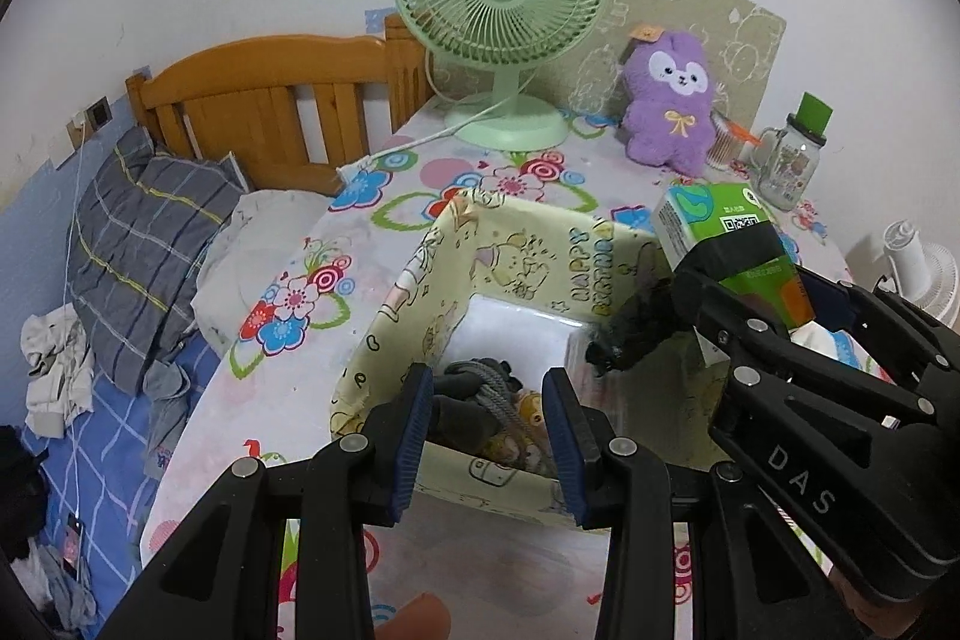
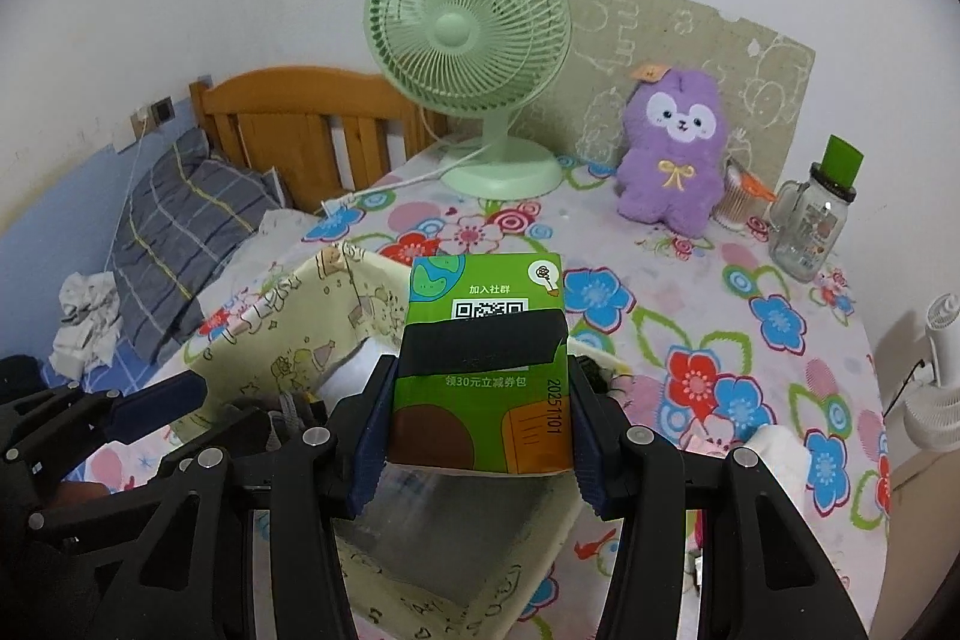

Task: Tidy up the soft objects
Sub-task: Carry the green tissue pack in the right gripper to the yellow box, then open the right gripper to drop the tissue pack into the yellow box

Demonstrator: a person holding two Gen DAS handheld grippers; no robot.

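Note:
A green tissue pack (image 2: 480,340) with a black band and a QR code sits between the pads of my right gripper (image 2: 480,382), which is shut on it; in the left wrist view the tissue pack (image 1: 714,220) hangs over the right rim of a yellow cartoon-print fabric box (image 1: 528,250). The box (image 2: 288,340) holds grey soft items (image 1: 480,382), a small yellow plush and a clear-wrapped white pack. My left gripper (image 1: 489,430) hovers over the box's near rim, open, with nothing pressed between its pads. A purple plush toy (image 1: 672,100) sits upright at the back.
All of this is on a table with a flowered cloth (image 2: 750,340). A green desk fan (image 1: 498,10) stands at the back, with a glass jar with a green lid (image 1: 792,154) at the right. A bed with a grey checked pillow (image 1: 144,244) lies to the left, and a white fan (image 2: 936,382) stands off the right edge.

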